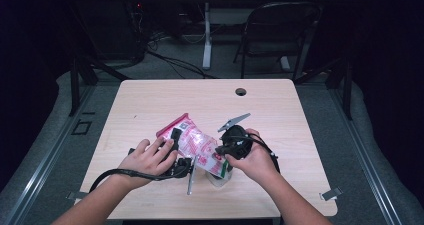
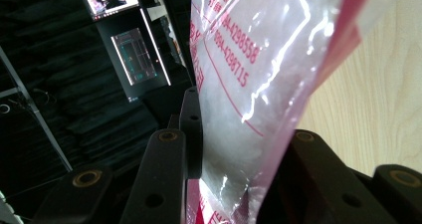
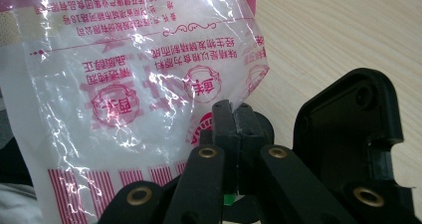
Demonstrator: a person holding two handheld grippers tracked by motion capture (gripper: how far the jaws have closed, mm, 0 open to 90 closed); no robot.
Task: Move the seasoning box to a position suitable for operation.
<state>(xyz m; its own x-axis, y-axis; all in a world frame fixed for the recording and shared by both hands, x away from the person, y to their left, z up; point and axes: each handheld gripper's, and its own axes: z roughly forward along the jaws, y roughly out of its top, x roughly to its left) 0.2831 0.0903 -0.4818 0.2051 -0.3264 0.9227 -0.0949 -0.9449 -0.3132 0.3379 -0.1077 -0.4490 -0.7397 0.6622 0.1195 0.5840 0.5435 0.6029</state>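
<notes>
You are holding a clear plastic bag (image 1: 197, 146) printed in red and pink up off the desk (image 1: 150, 100), near its middle and slightly toward your side, stretched between your two tools. The bag is slanting from its pink upper edge at the far left down to its lower end at the near right.

Your left hand-held gripper (image 1: 176, 137) is gripping the bag's left side: in the left gripper view its two black jaws are standing on either side of the film, with the bag (image 2: 249, 84) running up between them and the pads bearing against it. Your left hand (image 1: 147, 160) is lying over the tool's body, and its cable is trailing off toward the near left.

Your right hand-held gripper (image 1: 222, 150) is pinching the bag's lower right part. In the right gripper view its fingertips (image 3: 226, 122) are pressed tightly together with the edge of the film (image 3: 124, 84) caught between them. Your right hand (image 1: 255, 160) is wrapping around that tool, whose grey plate is pointing toward the far side.
</notes>
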